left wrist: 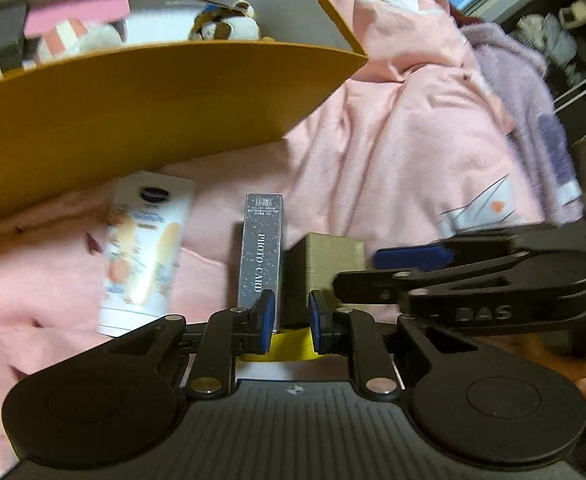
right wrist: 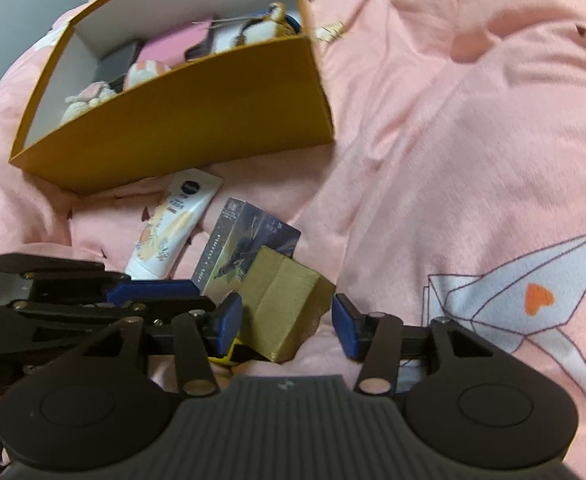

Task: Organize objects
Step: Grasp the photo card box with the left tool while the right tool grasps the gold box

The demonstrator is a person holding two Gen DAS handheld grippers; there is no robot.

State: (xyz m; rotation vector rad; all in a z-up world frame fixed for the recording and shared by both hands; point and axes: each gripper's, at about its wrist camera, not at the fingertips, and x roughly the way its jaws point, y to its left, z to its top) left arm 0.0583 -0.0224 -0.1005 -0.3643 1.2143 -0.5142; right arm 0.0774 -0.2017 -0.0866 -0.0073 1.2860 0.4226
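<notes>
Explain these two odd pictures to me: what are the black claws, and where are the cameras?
There is no robot here. A person holds a gripper in each hand, and each carries a wide-angle camera looking along its two blue-padded fingers. One picture is taken from the left gripper, the other from the right gripper. Each also sees the other coming in from the side.

Below lies a pink bedspread with an orange box that already holds small things. Outside it lie a white tube, a box printed "Photo Card" and an olive-gold block.

The right gripper stands open around that block, not clamped on it. The left gripper's jaws are narrow over a small yellow thing; whether they grip it is unclear.
</notes>
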